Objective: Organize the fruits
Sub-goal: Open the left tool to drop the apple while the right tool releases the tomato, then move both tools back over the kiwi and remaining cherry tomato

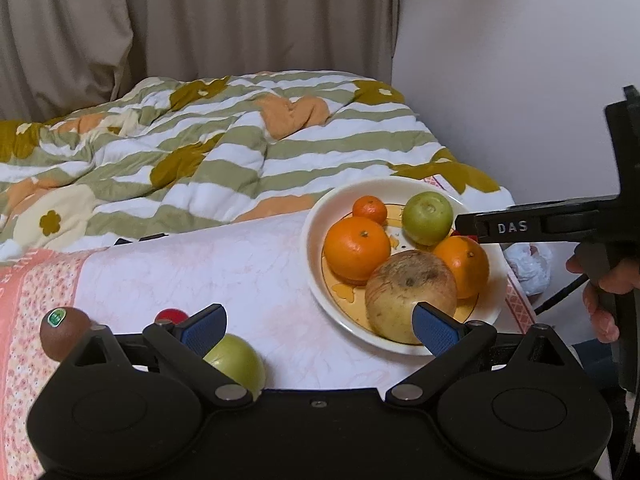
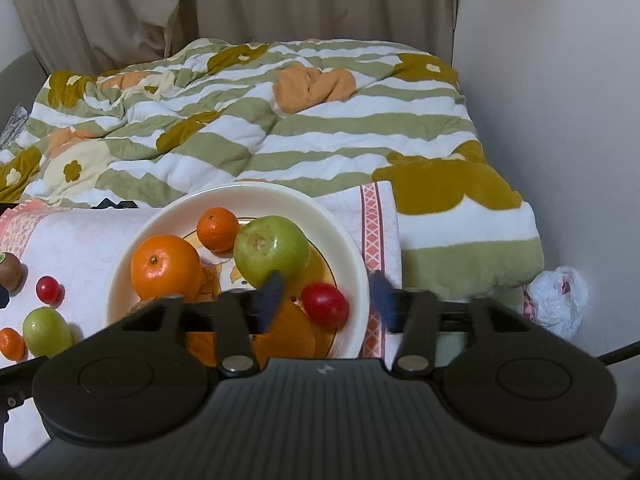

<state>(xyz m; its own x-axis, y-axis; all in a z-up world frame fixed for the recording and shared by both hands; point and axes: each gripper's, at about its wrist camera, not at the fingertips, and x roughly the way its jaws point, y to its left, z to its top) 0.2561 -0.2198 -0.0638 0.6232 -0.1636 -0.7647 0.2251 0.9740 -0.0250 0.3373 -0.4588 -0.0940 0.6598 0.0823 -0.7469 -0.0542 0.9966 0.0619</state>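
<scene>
Four loose fruits lie on the pale pink patterned tablecloth (image 2: 80,240) to the left of the cream ceramic plate with a yellow centre (image 2: 352,248): a brown kiwi with a green sticker (image 1: 64,336), a small red round fruit (image 2: 49,289), a green apple (image 2: 46,330) and a small orange mandarin (image 2: 11,344). We read these as what is left to gather.

Our left gripper (image 1: 316,328) has its blue pads spread wide with nothing between them. It hangs over the cloth between the plate and the loose fruit; the green apple sits just under its left finger, the kiwi a little further left. So the left hand is the nearer one, and the next pick lies down and to the left of its claw. All four are roundish, so no long axis matters much.

Our right gripper (image 2: 326,300) stands over the near right part of the plate, jaws well apart and blurred, holding nothing. A red round fruit (image 2: 325,304) rests on the plate between its fingers, free of the pads.
</scene>
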